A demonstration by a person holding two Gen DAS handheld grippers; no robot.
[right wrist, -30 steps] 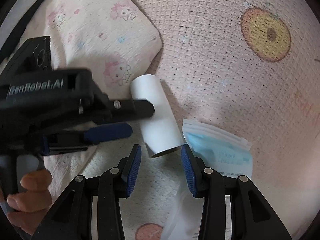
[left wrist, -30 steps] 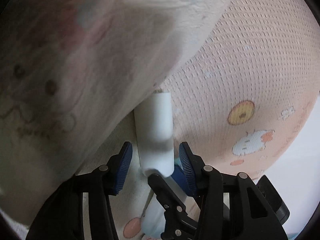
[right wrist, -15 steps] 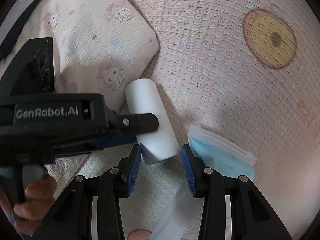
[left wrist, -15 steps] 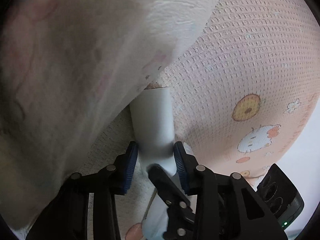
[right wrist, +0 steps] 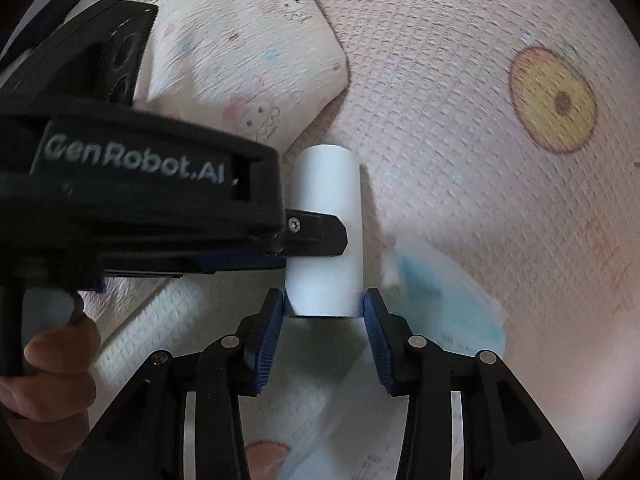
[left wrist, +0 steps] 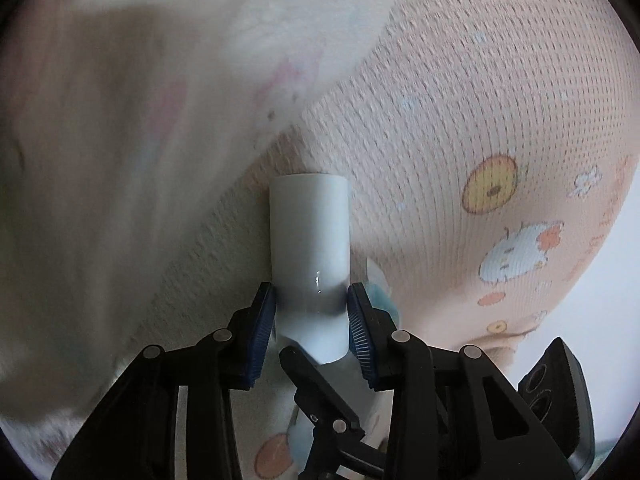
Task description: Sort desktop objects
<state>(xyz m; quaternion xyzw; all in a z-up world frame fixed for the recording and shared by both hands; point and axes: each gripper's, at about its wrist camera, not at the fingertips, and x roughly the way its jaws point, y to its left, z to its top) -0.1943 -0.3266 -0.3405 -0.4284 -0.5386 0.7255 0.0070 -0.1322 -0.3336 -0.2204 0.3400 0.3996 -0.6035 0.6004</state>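
A white cylinder (left wrist: 308,240) lies on a pink patterned cloth (left wrist: 480,100). My left gripper (left wrist: 311,320) is shut on its near end, blue pads pressed on both sides. In the right wrist view the same cylinder (right wrist: 326,200) sits just ahead of my right gripper (right wrist: 323,316), whose jaws stand on either side of its end, apparently touching. The left gripper's black body (right wrist: 140,200) crosses that view from the left and clamps the cylinder. A blue face mask in a clear wrapper (right wrist: 444,296) lies to the right of the cylinder.
A cream pillow with pink cartoon print (right wrist: 248,52) lies at the upper left, close to the cylinder; it fills the left of the left wrist view (left wrist: 120,160). The cloth (right wrist: 500,120) has a yellow round print. A person's hand (right wrist: 52,360) holds the left gripper.
My left gripper has closed from open onto the cylinder and lifted it clear of the pillow edge. My right gripper has moved in until its jaws flank the cylinder's end.
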